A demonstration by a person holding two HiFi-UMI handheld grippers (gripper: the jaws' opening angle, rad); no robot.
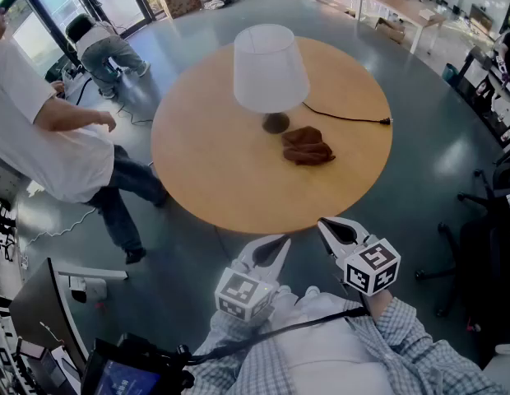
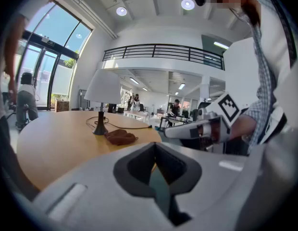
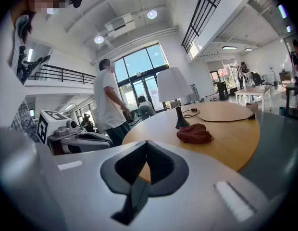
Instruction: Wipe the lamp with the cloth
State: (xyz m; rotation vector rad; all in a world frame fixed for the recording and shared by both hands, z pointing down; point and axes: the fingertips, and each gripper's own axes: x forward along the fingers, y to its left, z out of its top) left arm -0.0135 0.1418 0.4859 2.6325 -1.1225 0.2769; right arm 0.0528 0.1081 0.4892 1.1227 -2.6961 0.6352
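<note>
- Brown cloth [image 1: 308, 146] lies crumpled on round table [image 1: 206, 171], just beside lamp [image 1: 270, 68] base, on the near side.
- Left gripper [image 1: 275, 247] and right gripper [image 1: 333, 230]: jaws together, empty, short of table edge; right gripper nearer cloth.

Head view above, gripper views low, share lamp [image 1: 270, 68].

The lamp [image 1: 270, 68] stands on the surface [image 1: 222, 179], toward its far side. The cloth [image 1: 308, 146] lies on the surface just before the lamp's base and slightly right of it. The cord [image 1: 345, 118] runs from the base to the surface's right edge. The left hand-held gripper [image 1: 283, 239] and the right hand-held gripper [image 1: 322, 224] sit side by side off the near edge. A person [image 1: 49, 138] stands left of the surface, with a second person [image 1: 103, 46] on the floor [image 1: 419, 179] farther behind.
</note>
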